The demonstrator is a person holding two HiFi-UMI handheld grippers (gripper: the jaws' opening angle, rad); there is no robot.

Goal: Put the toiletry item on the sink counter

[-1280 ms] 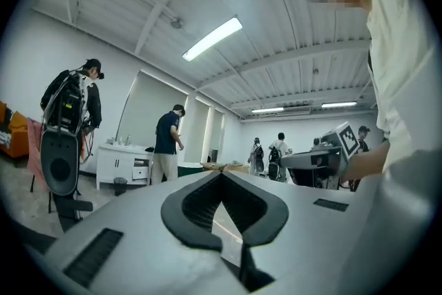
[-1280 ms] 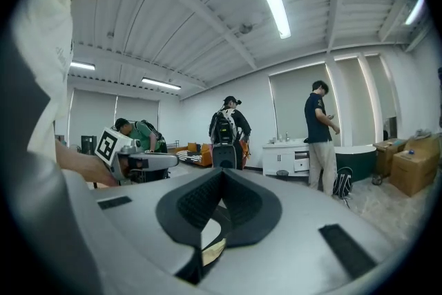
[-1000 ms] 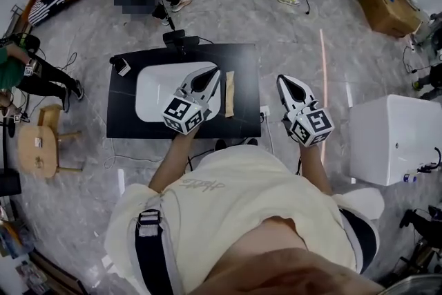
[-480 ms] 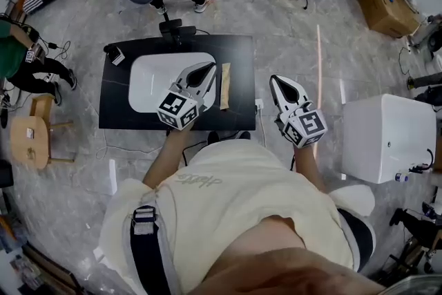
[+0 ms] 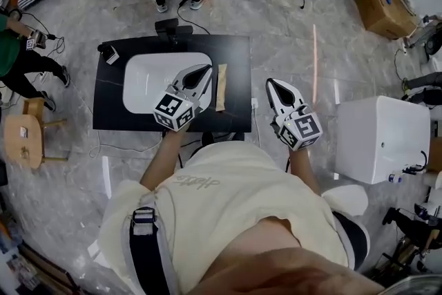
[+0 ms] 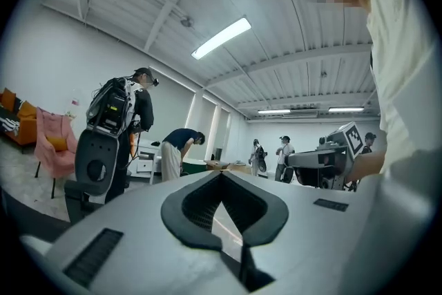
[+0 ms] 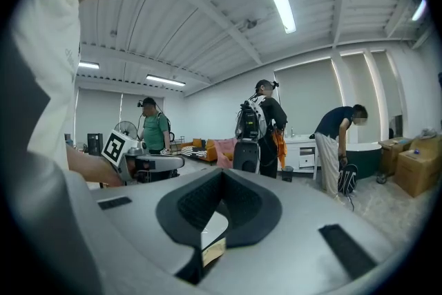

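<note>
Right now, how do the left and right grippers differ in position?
The left gripper hangs over the white basin in the black counter; the right gripper is off the counter's right edge, over the floor. The left gripper's tip is close beside the tan toiletry item; the right gripper is farther from it. Both have jaws shut on nothing.

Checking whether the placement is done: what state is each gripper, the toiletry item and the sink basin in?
Left gripper: shut, empty, held over the sink basin.
Right gripper: shut, empty, beyond the counter's right edge.
Toiletry item: lying flat on the counter, right of the basin, not held.
Sink basin: nothing seen in the part that shows.
</note>
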